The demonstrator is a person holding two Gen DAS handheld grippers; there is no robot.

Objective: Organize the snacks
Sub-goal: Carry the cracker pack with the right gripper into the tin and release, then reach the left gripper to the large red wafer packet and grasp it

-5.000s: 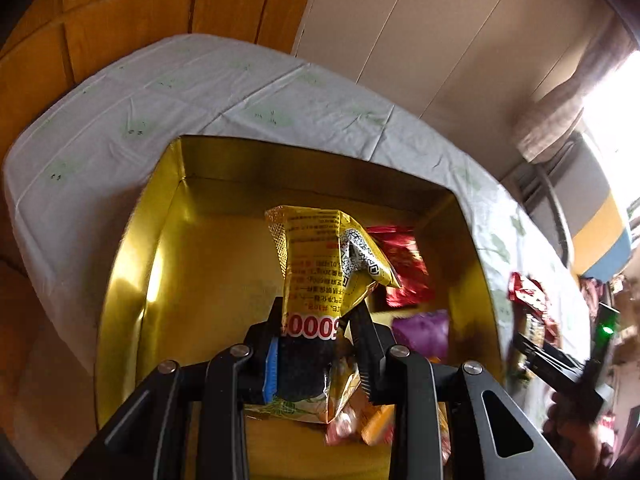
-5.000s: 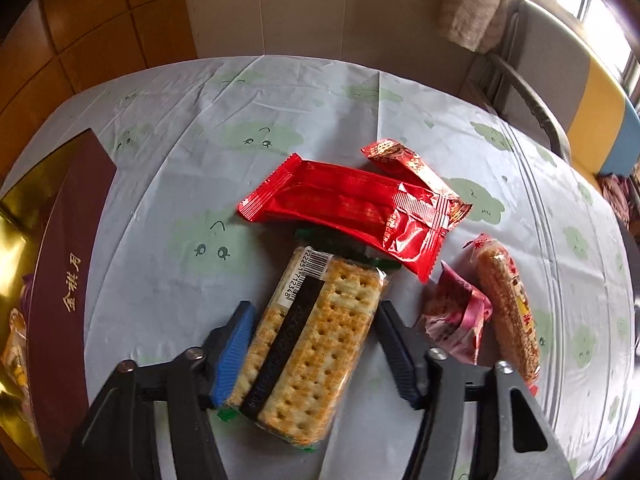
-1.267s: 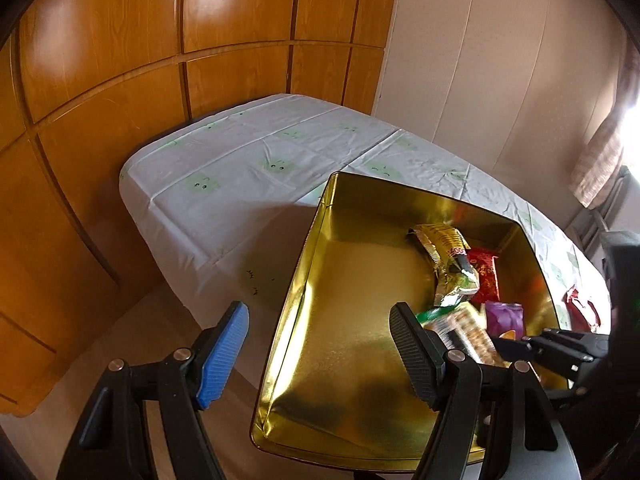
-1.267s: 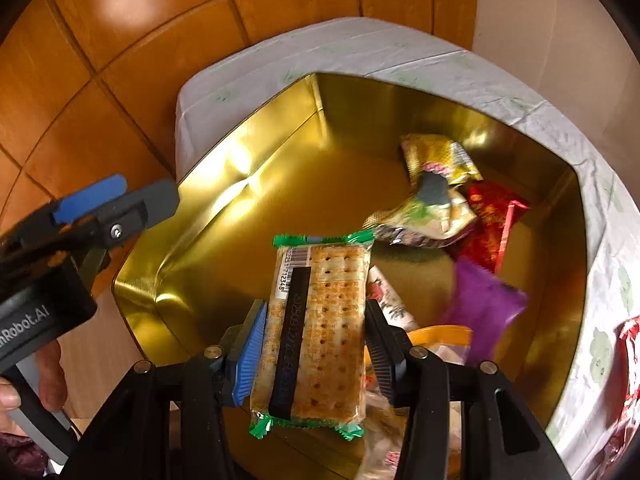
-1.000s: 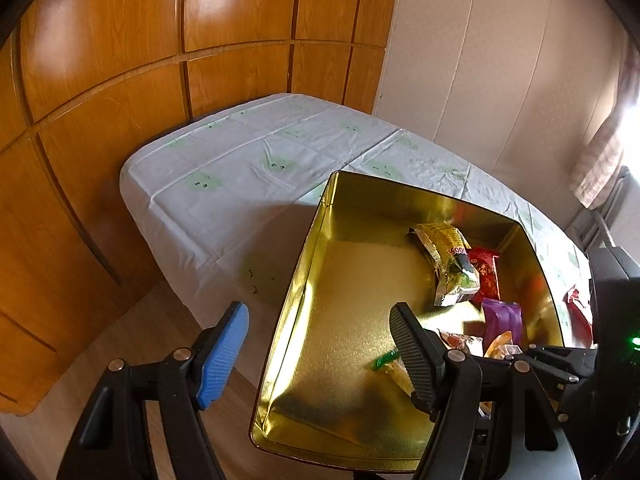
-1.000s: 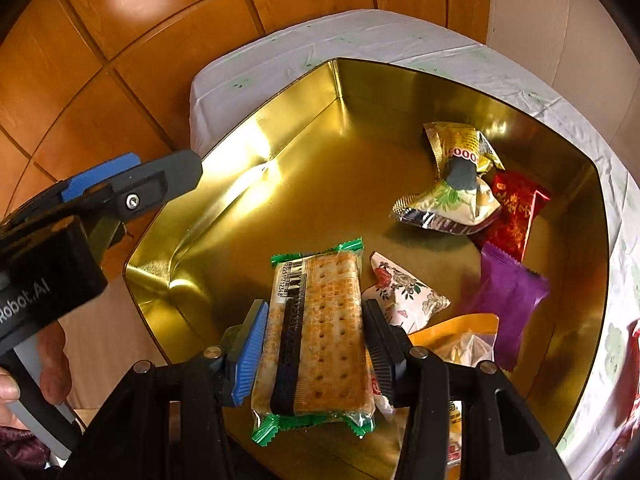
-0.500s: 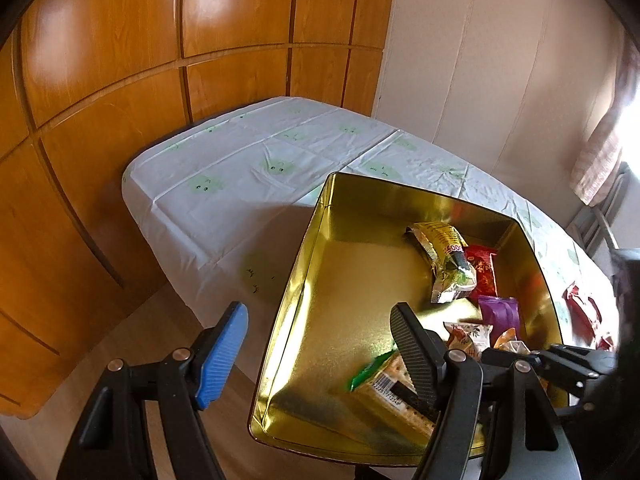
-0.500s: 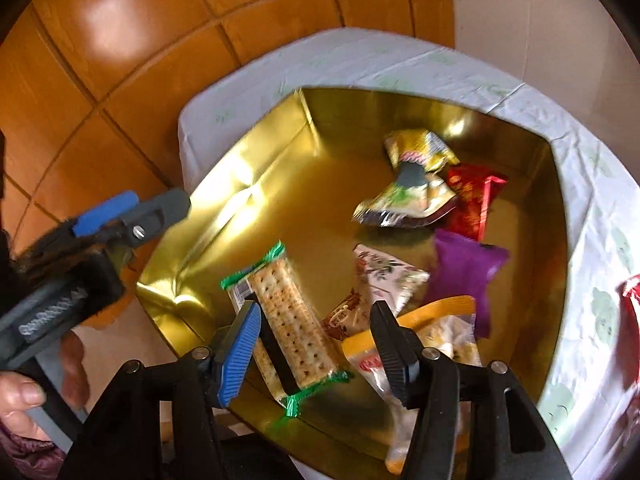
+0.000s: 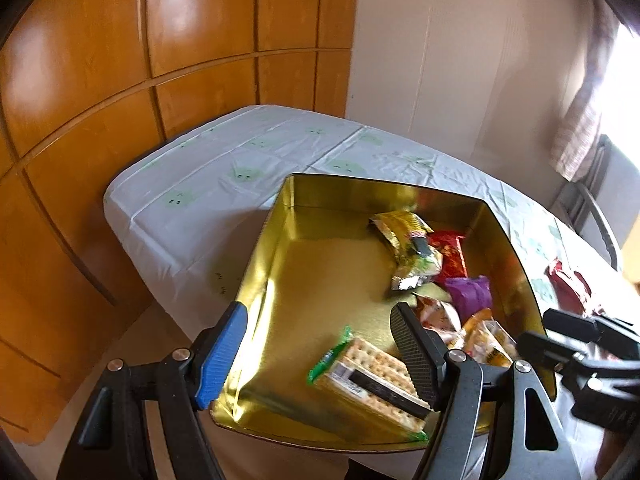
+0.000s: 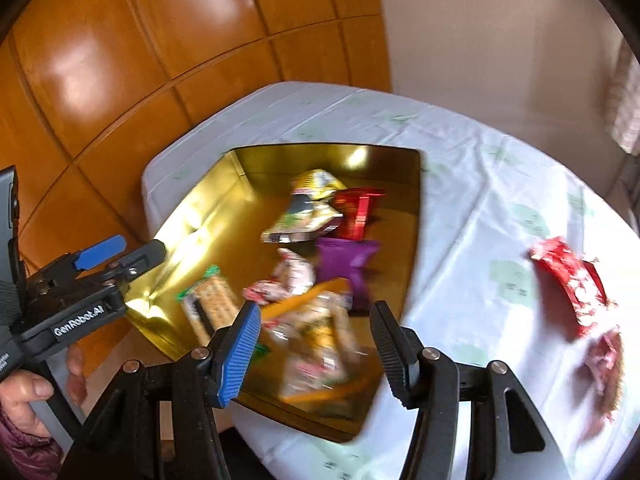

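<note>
**Both claws empty above the gold tin**

My left gripper [image 9: 316, 350] stands wide apart, gripping nothing, tilted down over the near left corner of the gold tin [image 9: 272, 248]. The cracker pack [image 9: 372, 384] lies flat inside by the near wall. My right gripper [image 10: 314, 344] is parted and empty too, angled down over the tin's near right side. Bare tablecloth [image 10: 460, 200] lies beyond, with red packets [image 10: 568, 284] far right.

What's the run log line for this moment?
cracker pack: lying in gold tin | right gripper: open, empty | left gripper: open, empty
</note>
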